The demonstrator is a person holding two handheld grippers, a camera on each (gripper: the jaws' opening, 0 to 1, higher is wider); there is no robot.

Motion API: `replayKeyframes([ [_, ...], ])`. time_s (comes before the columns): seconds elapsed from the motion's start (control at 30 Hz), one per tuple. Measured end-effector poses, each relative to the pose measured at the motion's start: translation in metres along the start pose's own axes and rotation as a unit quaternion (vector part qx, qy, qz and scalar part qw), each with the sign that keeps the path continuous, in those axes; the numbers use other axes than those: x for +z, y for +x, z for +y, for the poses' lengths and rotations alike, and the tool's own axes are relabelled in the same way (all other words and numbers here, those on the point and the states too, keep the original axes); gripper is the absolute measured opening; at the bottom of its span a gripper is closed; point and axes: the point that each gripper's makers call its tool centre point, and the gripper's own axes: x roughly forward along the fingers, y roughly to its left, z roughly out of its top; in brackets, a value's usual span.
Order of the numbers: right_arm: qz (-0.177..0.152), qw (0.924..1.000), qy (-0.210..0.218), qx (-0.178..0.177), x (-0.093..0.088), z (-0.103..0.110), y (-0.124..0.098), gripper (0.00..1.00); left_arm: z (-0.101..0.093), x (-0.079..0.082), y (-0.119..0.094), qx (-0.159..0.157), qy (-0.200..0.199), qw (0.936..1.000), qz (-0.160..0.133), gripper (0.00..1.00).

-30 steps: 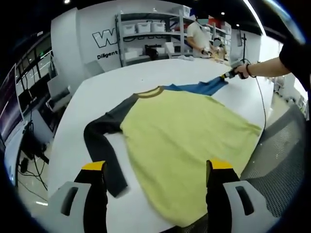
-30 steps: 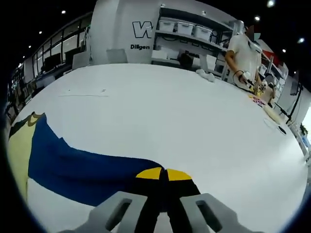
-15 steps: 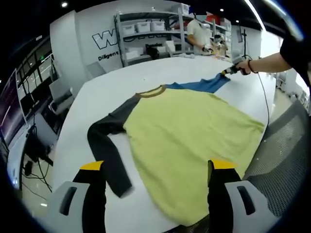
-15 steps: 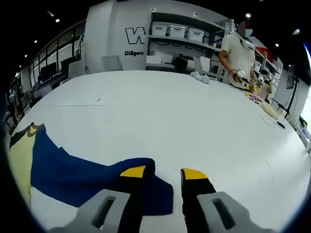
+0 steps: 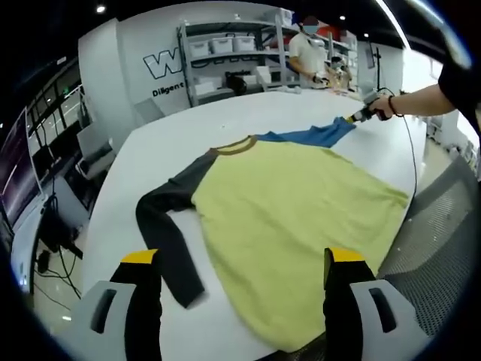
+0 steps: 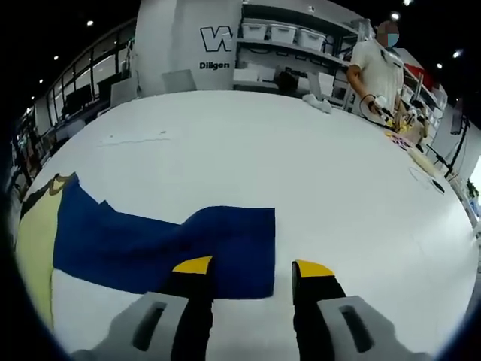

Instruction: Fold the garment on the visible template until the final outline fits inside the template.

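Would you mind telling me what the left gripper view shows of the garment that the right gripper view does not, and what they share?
The left gripper view takes in the garment's yellow body and its dark grey sleeve spread flat on the white table, between the open left gripper. It also shows the right gripper at the far sleeve end. The right gripper view looks closely at the blue sleeve's squared cuff lying free between its open jaws. Both show the blue sleeve, the brown collar and a person standing by the shelves.
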Motion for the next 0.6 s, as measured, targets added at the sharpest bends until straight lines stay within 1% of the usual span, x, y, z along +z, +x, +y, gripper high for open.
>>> replayKeyframes([
  [0.1, 0.008, 0.9999, 0.006, 0.004, -0.0045, 0.0009, -0.0002, 0.32, 0.0011, -0.0008, -0.0002, 0.001, -0.007, 1.0000, 0.001, 0.85],
  [0.17, 0.009, 1.0000, 0.004, 0.002, -0.0055, 0.0015, -0.0017, 0.30, 0.0020, -0.0039, 0.0000, 0.002, -0.016, 0.9998, 0.010, 0.85],
  [0.2, 0.009, 0.9999, 0.003, 0.003, -0.0060, 0.0019, -0.0024, 0.29, 0.0024, -0.0038, -0.0001, 0.002, -0.016, 0.9998, 0.009, 0.85],
  [0.3, 0.007, 0.9999, 0.013, 0.007, -0.0059, 0.0022, -0.0012, 0.22, 0.0024, -0.0010, -0.0004, 0.001, -0.020, 0.9998, 0.001, 0.86],
  [0.33, 0.006, 0.9998, 0.016, 0.008, -0.0062, 0.0030, -0.0012, 0.18, 0.0023, -0.0015, -0.0002, 0.001, -0.021, 0.9998, 0.003, 0.86],
  [0.4, 0.005, 0.9997, 0.022, 0.006, -0.0059, 0.0016, 0.0001, 0.14, 0.0018, -0.0012, -0.0002, 0.001, -0.018, 0.9998, 0.002, 0.86],
  [0.47, 0.005, 0.9998, 0.021, 0.002, -0.0056, 0.0000, 0.0003, 0.11, 0.0013, 0.0002, 0.0000, 0.000, -0.019, 0.9998, -0.001, 0.86],
  [0.53, 0.006, 0.9999, 0.010, -0.003, -0.0059, -0.0007, -0.0005, 0.06, 0.0012, -0.0016, 0.0001, -0.001, -0.020, 0.9998, 0.004, 0.85],
  [0.6, 0.007, 0.9999, 0.008, -0.004, -0.0065, 0.0010, -0.0024, 0.05, 0.0026, -0.0011, -0.0003, 0.002, -0.021, 0.9998, 0.002, 0.85],
])
